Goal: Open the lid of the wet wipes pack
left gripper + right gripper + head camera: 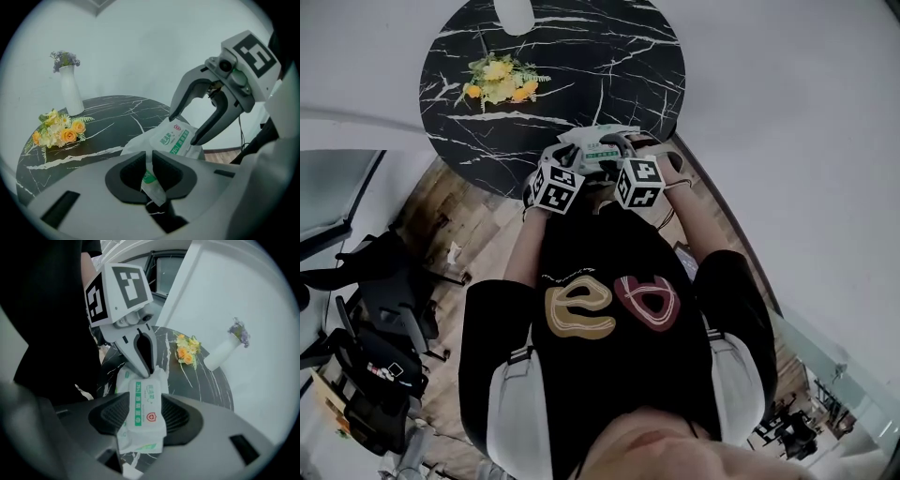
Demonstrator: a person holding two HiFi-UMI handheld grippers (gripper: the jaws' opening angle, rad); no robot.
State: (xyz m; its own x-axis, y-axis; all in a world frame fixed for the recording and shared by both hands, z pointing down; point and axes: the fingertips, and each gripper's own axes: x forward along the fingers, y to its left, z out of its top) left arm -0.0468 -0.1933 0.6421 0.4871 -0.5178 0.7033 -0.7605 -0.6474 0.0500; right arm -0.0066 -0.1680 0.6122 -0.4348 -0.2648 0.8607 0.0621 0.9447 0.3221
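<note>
A white wet wipes pack with green print is held over the near edge of the black marble table. My left gripper is shut on one thin end seam of the pack. In the right gripper view, that left gripper pinches the far end. My right gripper stands open with its jaws spread on either side of the pack. The label flap with the red shield lies flat on top. In the left gripper view, the right gripper straddles the pack from above.
A bunch of yellow and orange flowers lies on the table's far left. A white vase stands behind it. Wooden floor and dark chairs lie to the person's left. A pale wall runs behind the table.
</note>
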